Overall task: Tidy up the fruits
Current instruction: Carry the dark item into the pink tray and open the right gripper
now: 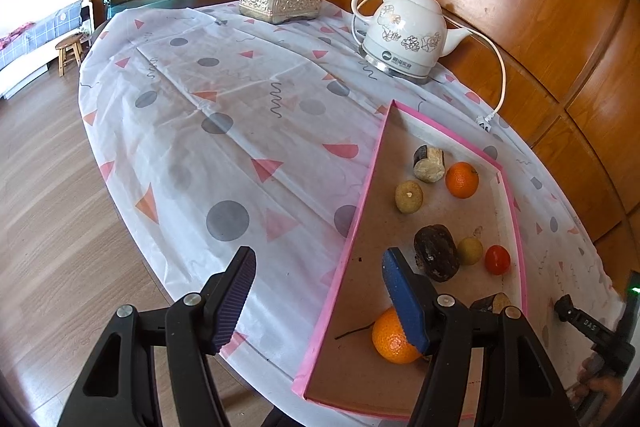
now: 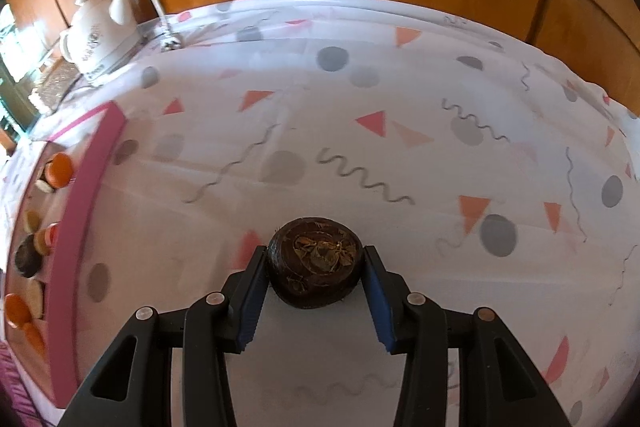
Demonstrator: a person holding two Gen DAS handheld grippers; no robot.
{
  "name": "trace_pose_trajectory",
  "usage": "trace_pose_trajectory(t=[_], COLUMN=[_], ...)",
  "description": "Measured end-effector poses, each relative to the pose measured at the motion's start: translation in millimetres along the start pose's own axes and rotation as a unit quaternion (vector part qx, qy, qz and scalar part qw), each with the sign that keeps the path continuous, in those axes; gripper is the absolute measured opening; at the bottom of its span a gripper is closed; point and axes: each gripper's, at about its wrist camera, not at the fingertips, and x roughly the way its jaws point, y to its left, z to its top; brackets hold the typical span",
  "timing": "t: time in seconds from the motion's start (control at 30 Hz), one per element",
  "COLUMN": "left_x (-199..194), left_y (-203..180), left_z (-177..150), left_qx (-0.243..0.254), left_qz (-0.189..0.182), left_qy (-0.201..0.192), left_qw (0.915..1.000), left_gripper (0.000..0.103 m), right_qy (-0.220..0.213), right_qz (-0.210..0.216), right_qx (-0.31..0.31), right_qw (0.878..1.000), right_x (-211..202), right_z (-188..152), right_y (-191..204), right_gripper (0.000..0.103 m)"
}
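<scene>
wood-panelled wall (image 1: pixel 520 7) behind – pale plank floor (image 1: pixel 48 195), small stool (image 1: pixel 69 51).

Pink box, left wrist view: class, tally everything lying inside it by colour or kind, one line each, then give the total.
Orange fruits: 2
Yellow-green fruits: 2
Red fruit: 1
Dark lump: 1
Dark-skinned cut pieces: 2
Total: 8
</scene>
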Motion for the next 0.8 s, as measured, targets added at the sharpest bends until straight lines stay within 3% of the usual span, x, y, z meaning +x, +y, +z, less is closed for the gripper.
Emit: trace_pose_trajectory(t=[0.33, 0.8], left_x=[1.3, 12.5], left_y=[0.8, 11.6], left_z=[-0.6, -1.6], left_qx=[-0.003, -0.015], left_qz=[0.000, 0.007], left_qy=[0.002, 0.012], left_qw=[1.0000, 0.9998], left_gripper=[0.066, 0.066], right_qy=[-0.025, -0.033], right_qz=[0.072, 0.159], right_qx=[-0.037, -0.110], right_qw=[0.996, 0.981], right_x=[-32.2, -49.1], right_z=[3.0, 19.0], right_y=[46.1, 131.7], right_gripper=[0.046, 0.046])
